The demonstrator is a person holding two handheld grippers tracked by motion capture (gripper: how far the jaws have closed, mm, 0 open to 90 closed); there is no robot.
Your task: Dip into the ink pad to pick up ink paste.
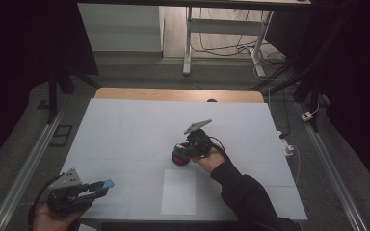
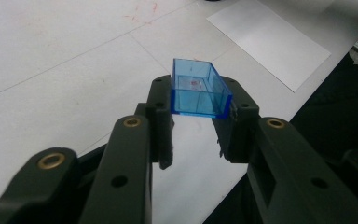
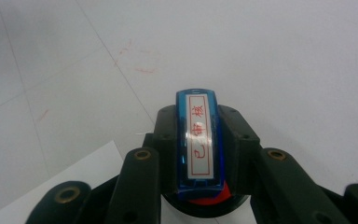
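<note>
In the left gripper view, my left gripper (image 2: 198,106) is shut on a small clear blue plastic cap (image 2: 199,81), open side up, gripped across its width. The high view has it at the near left corner of the table, the gripper (image 1: 103,186) holding the blue cap (image 1: 108,183) just above the surface. My right gripper (image 3: 199,119) is shut on a blue stamp (image 3: 198,154) with a white label in red characters and a red-and-black base. It stands mid-table in the high view, the gripper (image 1: 182,154) holding the stamp (image 1: 178,157) low over the white tabletop (image 1: 125,125).
A white sheet of paper (image 1: 179,191) lies near the front edge, between the two hands; it also appears as paper (image 2: 270,39) and paper (image 3: 74,177). Faint red marks (image 3: 142,70) dot the table. A wooden strip (image 1: 178,95) borders the far edge. Floor rails flank both sides.
</note>
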